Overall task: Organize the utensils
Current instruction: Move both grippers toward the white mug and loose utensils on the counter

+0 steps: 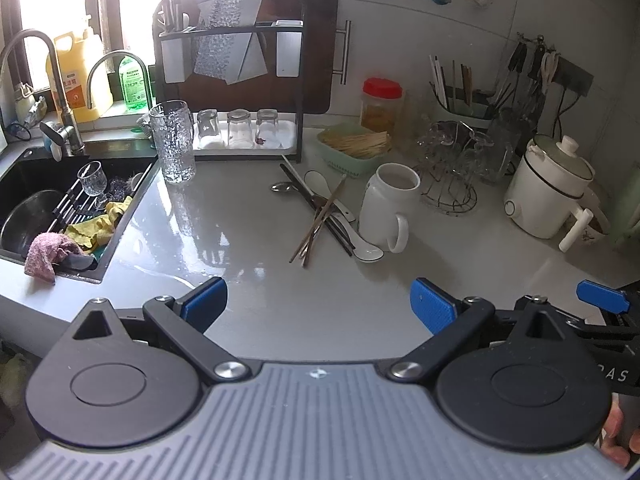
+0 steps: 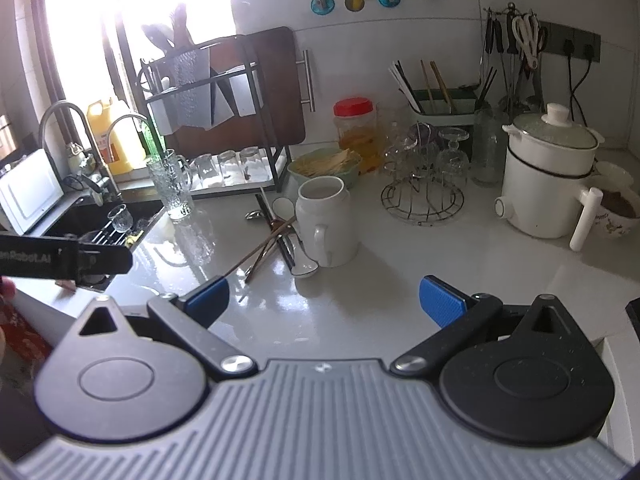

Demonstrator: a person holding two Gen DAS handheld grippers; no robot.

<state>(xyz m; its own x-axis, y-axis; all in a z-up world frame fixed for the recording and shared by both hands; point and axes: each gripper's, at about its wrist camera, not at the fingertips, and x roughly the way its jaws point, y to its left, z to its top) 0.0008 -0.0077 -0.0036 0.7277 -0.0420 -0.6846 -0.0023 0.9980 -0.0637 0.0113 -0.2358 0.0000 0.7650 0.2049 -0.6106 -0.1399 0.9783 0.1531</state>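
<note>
Left tool [image 1: 318,304]: our blue pads stand wide apart, nothing between them, hovering over bare bench [image 1: 248,240] short of the pile.
Right tool [image 2: 324,300]: likewise spread and empty, low over the bench near the front edge.
Utensils: chopsticks [image 1: 318,222] and white spoons [image 1: 362,250] lie crossed in a loose heap just left of the white mug [image 1: 386,204], one spoon bowl touching its base.
Likely target: we judge the green holder [image 2: 444,110] at the back wall, already holding chopsticks.
Step in hand: the reach for the first piece.
How to do it well: we should take the topmost chopstick first, near its free end, pads across the shaft.
Risk: nudging the mug or dragging the tangled pieces beneath.
</note>
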